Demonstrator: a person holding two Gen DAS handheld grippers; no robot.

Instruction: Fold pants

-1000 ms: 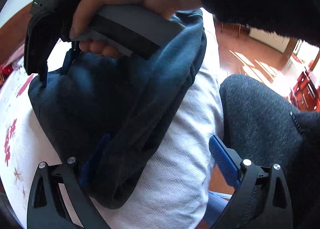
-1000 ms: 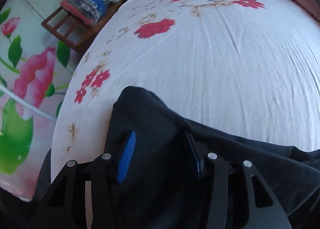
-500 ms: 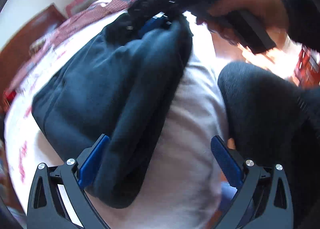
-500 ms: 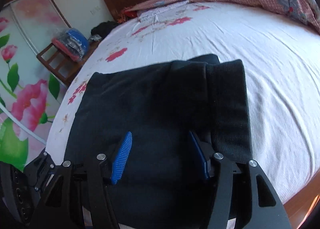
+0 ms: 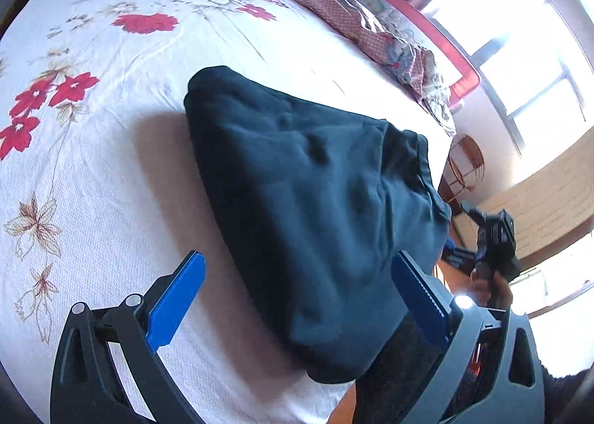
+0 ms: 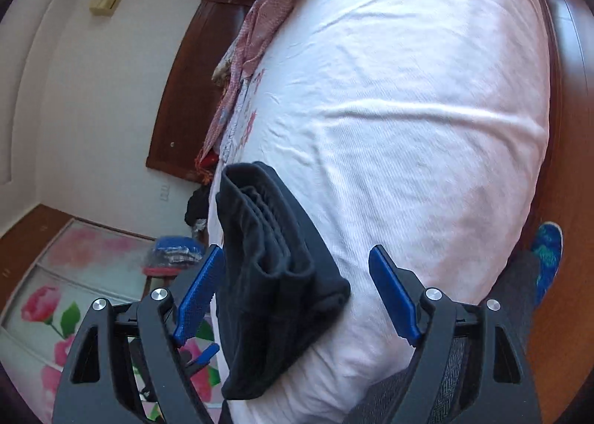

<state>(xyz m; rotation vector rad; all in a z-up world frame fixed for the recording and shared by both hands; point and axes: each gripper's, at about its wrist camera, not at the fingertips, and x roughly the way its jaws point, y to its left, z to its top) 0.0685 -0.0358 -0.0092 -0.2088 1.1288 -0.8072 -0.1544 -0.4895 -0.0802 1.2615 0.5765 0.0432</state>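
The dark navy pants (image 5: 315, 209) lie folded in a compact stack on the white flowered bed sheet (image 5: 92, 149), near the bed's near edge. In the right wrist view the stack (image 6: 274, 275) shows its layered folded edges. My left gripper (image 5: 297, 294) is open and empty, its blue pads (image 5: 178, 298) spread wide just above the near end of the stack. My right gripper (image 6: 293, 294) is open and empty, pulled back off the bed edge beside the pants. It also shows far right in the left wrist view (image 5: 495, 242), held in a hand.
A pink patterned quilt (image 5: 345, 12) lies bunched along the bed's far side by the red headboard. A wooden bedside stand with a blue bundle (image 6: 174, 249) stands by the flowered wardrobe. My grey-trousered leg (image 5: 404, 372) is at the bed edge. Wooden floor and a blue slipper (image 6: 547, 246) lie to the right.
The right gripper let go of the pants, opened wide and drew back off the bed to the side. The pants now lie flat as a folded stack. The left gripper swung round to face across the bed.
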